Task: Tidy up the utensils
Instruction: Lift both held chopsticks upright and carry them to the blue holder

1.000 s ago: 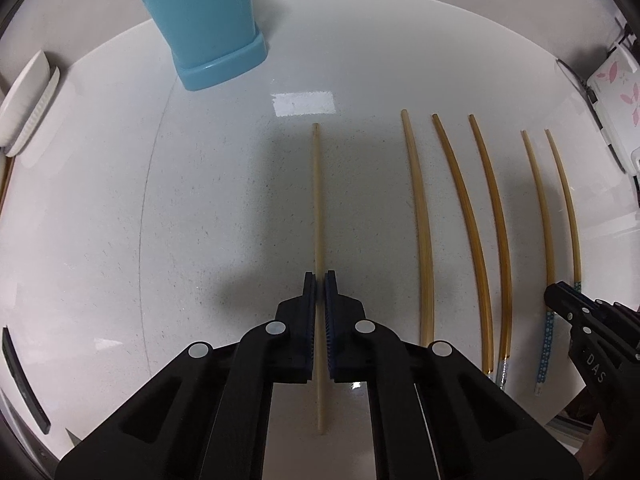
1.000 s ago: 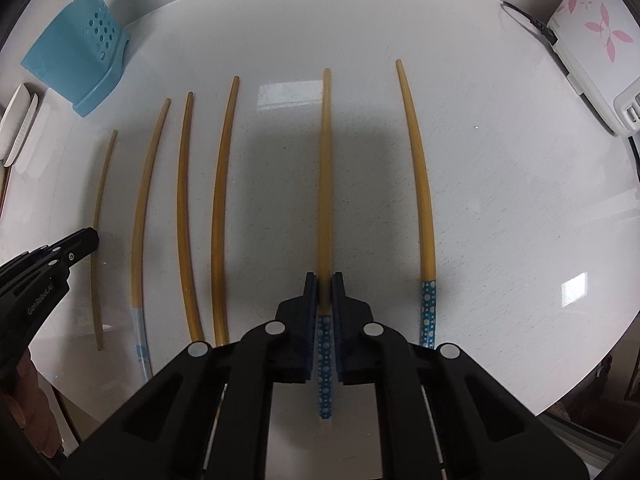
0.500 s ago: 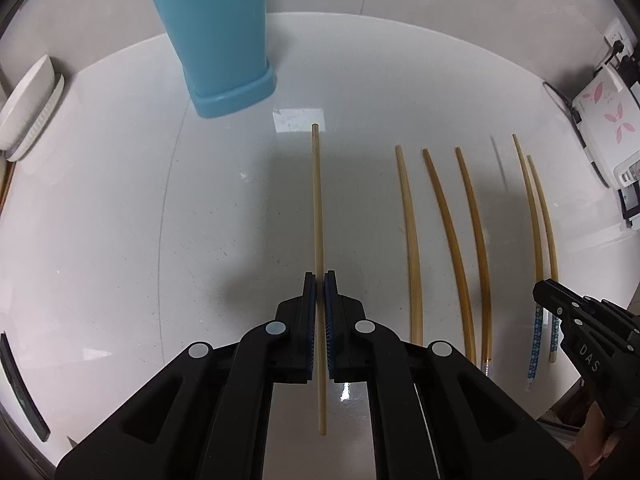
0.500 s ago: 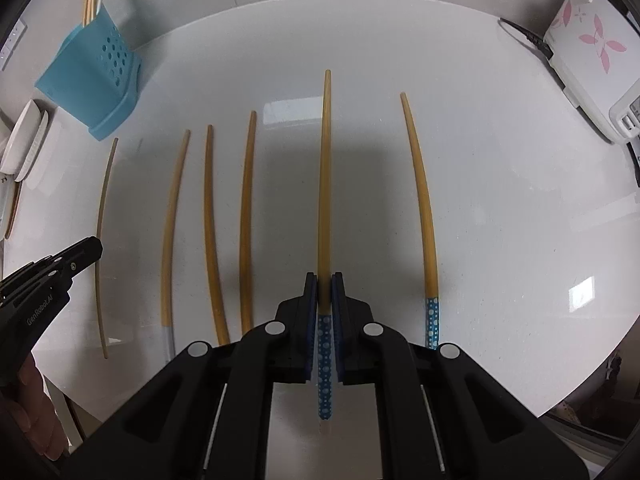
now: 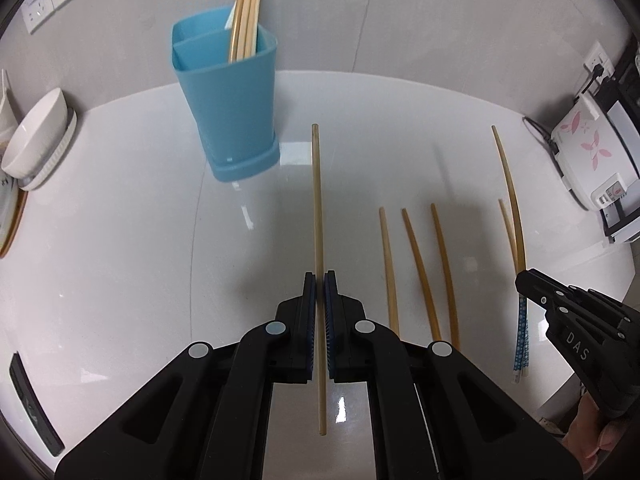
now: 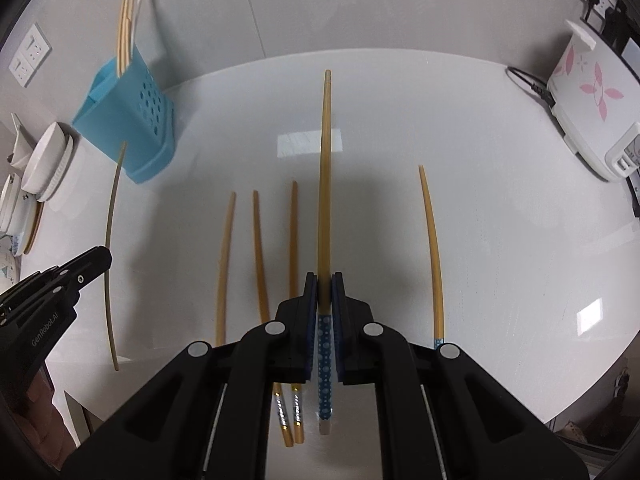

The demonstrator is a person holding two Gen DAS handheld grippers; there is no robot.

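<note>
We've got one stick per gripper. L gripper [image 5: 319,280] is closed tight on a thin pale bamboo chopstick [image 5: 317,208], pinched w/ about a third of its length trailing behind the pads. R gripper [image 6: 324,282] is likewise clamped on a thicker amber chopstick with a blue dotted handle [image 6: 325,184], gripped right where blue meets wood.

Handling, as we judge it: both sticks are light, stiff and smooth, so they can swivel in a one-point pinch. Grabbing nearer the handle end, as now, leaves a long free tip, good for aiming into a holder, but it'll wobble.

Axis: each held stick runs straight along its gripper's fingers, tip at 12 o'clock, butt at 6, both clear of the white round table [image 5: 120,280].

The tall blue plastic utensil holder [image 5: 228,112], already w/ several bamboo sticks upright in it, sits at approx 11 o'clock from the L gripper, well apart. Three plain amber chopsticks [image 5: 420,272] lie on the table at 2 o'clock, roughly parallel, tips at 12. One more blue-handled stick [image 6: 432,248] lies at 2 o'clock of the R gripper.
</note>
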